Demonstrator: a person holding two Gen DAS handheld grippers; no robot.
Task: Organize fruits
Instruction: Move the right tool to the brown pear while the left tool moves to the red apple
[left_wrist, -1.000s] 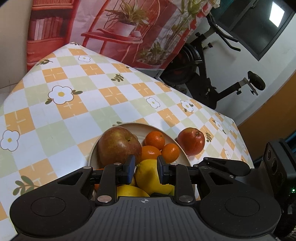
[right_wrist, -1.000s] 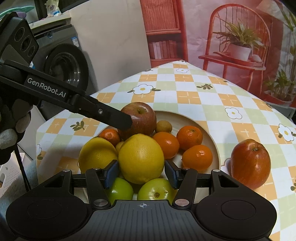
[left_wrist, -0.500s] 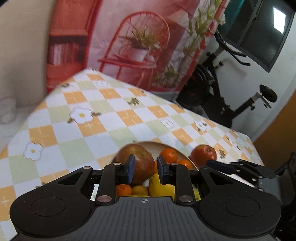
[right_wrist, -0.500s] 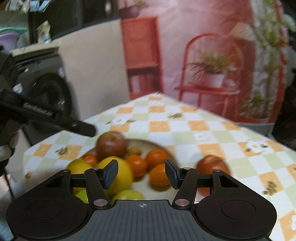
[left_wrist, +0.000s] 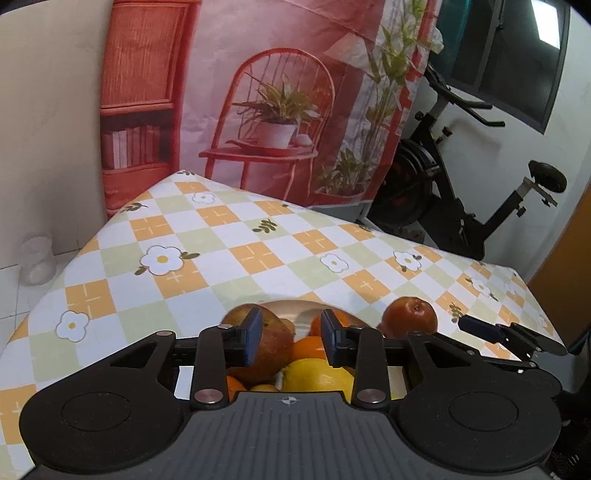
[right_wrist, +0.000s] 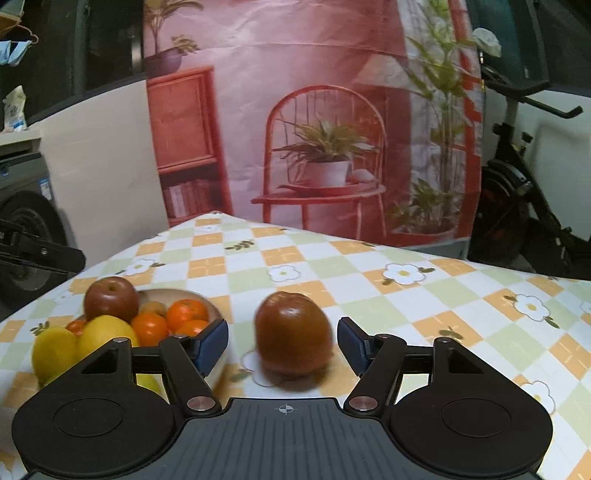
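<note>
Right gripper (right_wrist: 282, 341) having swung away from the fruit bowl (right_wrist: 218, 314), now lining up on the loose red apple (right_wrist: 293, 332) sitting on the desk (right_wrist: 369, 295) beside the bowl, jaws spread wide, left gripper (left_wrist: 291, 341) hovering over the bowl, jaws parted, holding nothing

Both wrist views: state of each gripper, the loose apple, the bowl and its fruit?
left gripper: jaws open, empty, above the bowl's fruit.
right gripper: jaws open, empty, lined up on the loose apple.
loose red apple: on the tablecloth, outside the bowl, not gripped.
bowl: upright, piled with fruit.
red apple in bowl: on top of the pile.
oranges: in the bowl.
</note>
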